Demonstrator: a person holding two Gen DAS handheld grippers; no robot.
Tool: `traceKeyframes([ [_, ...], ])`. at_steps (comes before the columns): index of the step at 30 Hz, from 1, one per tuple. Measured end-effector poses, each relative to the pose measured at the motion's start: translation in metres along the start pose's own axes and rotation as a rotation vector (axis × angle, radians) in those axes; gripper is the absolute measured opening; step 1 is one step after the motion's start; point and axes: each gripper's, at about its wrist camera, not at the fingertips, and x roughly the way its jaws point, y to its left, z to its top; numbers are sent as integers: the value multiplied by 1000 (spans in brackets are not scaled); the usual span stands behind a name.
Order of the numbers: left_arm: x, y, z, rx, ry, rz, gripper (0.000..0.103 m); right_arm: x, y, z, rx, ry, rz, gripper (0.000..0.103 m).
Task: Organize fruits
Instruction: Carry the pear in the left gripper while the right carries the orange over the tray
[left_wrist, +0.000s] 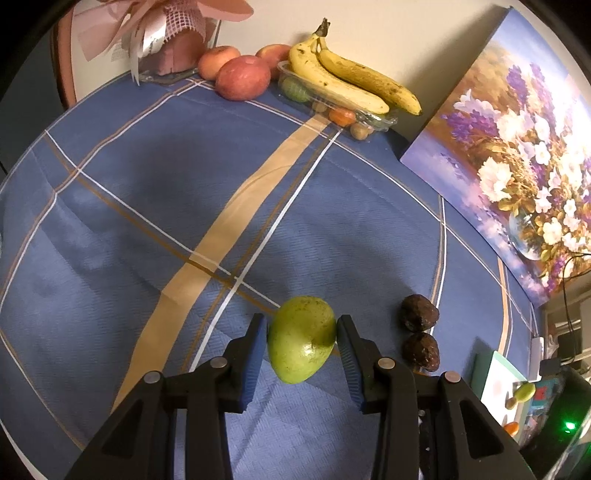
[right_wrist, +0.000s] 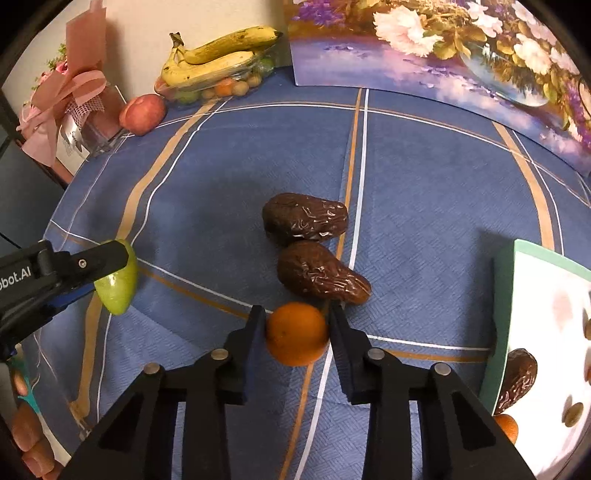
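Note:
My left gripper (left_wrist: 301, 326) is shut on a green mango (left_wrist: 301, 339) and holds it above the blue cloth; it also shows at the left of the right wrist view (right_wrist: 116, 277). My right gripper (right_wrist: 297, 321) is shut on a small orange (right_wrist: 297, 334). Two brown wrinkled dates (right_wrist: 306, 218) (right_wrist: 321, 273) lie on the cloth just beyond the orange; they also show in the left wrist view (left_wrist: 420, 313). A white tray with a green rim (right_wrist: 504, 295) at the right holds a date (right_wrist: 517, 380), an orange and small round fruits.
At the back, bananas (left_wrist: 347, 81) rest on a clear plastic box of small fruits (left_wrist: 384, 121), with red apples (left_wrist: 243, 77) beside it. A pink wrapped gift (right_wrist: 74, 110) stands at the back left. A flower painting (left_wrist: 517, 155) leans along the right side.

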Motion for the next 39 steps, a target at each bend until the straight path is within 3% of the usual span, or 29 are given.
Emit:
traceKeyframes([
  [7,-19,-16,-7,50,-35,3,41,-36,-15,-7,24,-65,12,36],
  [17,-33,-62,-32,158,-32,-65,41,-88,-80,-37,102,-114,-118,36],
  [21,-38,-83,-42,205,-26,-98,41,-103,-106,-47,166,-126,-125,36],
  [29,-52,-134,-66,351,-32,-126,41,-134,-146,-64,243,-179,-150,36],
  [39,-55,-195,-117,539,32,-199,41,-171,-208,-95,383,-234,-195,36],
])
